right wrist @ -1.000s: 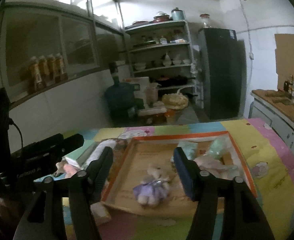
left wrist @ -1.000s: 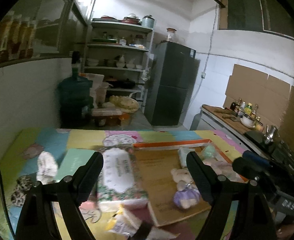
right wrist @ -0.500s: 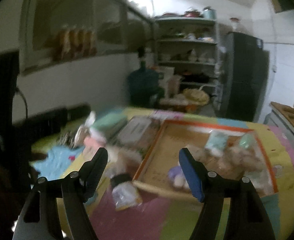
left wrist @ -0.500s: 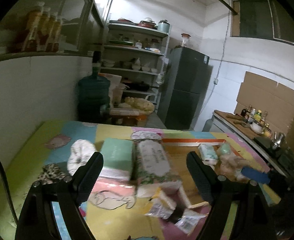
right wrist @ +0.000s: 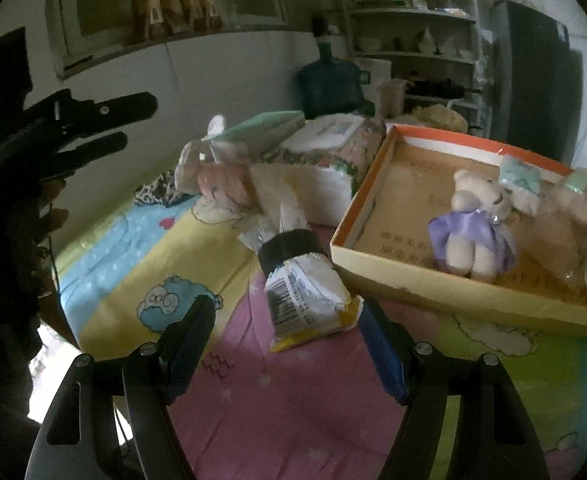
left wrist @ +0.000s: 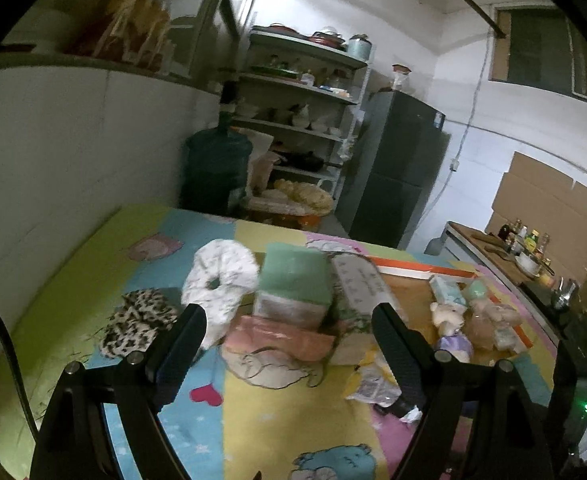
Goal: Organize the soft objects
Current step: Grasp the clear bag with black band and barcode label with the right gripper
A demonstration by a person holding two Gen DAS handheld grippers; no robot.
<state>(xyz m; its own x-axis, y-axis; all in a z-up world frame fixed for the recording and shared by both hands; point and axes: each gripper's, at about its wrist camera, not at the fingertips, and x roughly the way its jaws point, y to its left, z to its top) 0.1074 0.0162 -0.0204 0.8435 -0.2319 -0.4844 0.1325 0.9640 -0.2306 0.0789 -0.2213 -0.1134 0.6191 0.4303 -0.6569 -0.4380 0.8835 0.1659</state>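
Over the mat, right gripper [right wrist: 285, 332] has swung left, jaws apart, framing the yellow packet [right wrist: 307, 300] beside the box [right wrist: 433, 284]; left gripper [left wrist: 289, 340] also apart. Pickup likely next.

The room is dim and greyish, with the brightest light on the upper white walls. Both fisheye views bend strongly toward black, vignetted corners. Detail looks soft and grainy, and the right view is slightly smeared.
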